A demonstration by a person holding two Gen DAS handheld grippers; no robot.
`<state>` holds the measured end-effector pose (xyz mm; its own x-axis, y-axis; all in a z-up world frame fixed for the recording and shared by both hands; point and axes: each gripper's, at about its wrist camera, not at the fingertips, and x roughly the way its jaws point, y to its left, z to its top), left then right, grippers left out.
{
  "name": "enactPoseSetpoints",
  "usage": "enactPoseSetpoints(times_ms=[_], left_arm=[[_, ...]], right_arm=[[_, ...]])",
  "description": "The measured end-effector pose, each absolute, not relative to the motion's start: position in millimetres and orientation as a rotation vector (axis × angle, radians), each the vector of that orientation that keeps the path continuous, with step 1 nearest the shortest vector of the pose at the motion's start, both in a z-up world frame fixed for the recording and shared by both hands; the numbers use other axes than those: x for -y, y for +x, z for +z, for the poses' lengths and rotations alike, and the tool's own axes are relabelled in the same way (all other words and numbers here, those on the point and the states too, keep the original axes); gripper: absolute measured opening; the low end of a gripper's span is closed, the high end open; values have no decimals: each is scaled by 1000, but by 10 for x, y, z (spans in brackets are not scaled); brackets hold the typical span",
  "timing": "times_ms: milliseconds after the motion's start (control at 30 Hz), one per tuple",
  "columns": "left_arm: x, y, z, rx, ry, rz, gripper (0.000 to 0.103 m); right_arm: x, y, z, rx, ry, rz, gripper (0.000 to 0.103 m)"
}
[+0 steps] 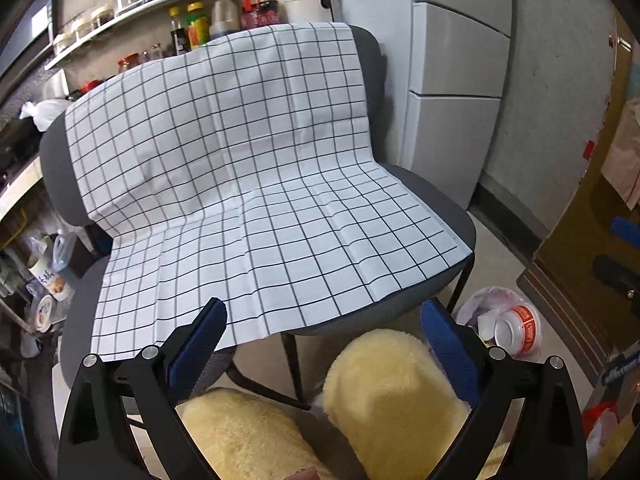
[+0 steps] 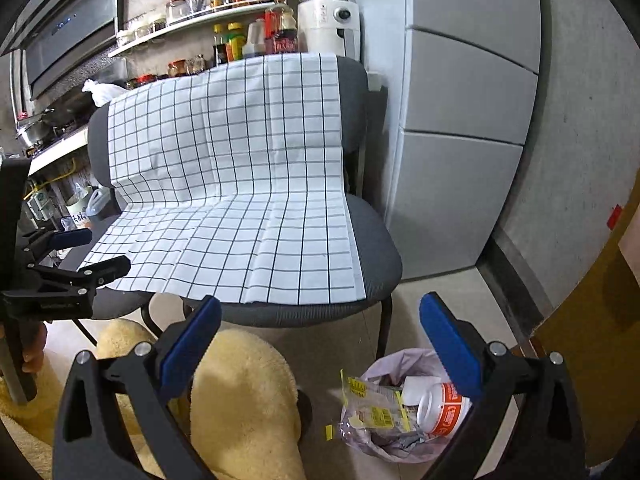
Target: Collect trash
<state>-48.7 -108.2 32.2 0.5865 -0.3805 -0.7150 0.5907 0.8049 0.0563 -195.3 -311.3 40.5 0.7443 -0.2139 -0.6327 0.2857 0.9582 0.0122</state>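
A trash bin lined with a pale pink bag (image 2: 394, 440) stands on the floor right of the chair; it also shows in the left wrist view (image 1: 486, 300). It holds a white and orange cup (image 2: 438, 408) (image 1: 518, 330), a clear snack wrapper (image 2: 372, 404) and other scraps. A small yellow scrap (image 2: 329, 432) lies on the floor beside it. My right gripper (image 2: 320, 332) is open and empty above the bin's left side. My left gripper (image 1: 324, 332) is open and empty over the chair's front edge; it also shows in the right wrist view (image 2: 102, 252).
A grey chair (image 2: 376, 256) carries a white grid-pattern cloth (image 2: 240, 200) with nothing on it. Fluffy yellow legs (image 2: 248, 400) fill the foreground. A grey fridge (image 2: 460, 120) stands right. A kitchen shelf with bottles (image 2: 240, 40) is behind.
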Motion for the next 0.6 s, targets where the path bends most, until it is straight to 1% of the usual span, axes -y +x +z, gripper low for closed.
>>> enactPoseSetpoints(times_ms=[233,600], left_arm=[[1087,-472,310,-757,298,-573,96],[1126,-481,274,-770,293,-580,96]], right_arm=[[3127,-1969,452,-665,100,-289,97],[3161,-1940,329,-684,129,-294,97]])
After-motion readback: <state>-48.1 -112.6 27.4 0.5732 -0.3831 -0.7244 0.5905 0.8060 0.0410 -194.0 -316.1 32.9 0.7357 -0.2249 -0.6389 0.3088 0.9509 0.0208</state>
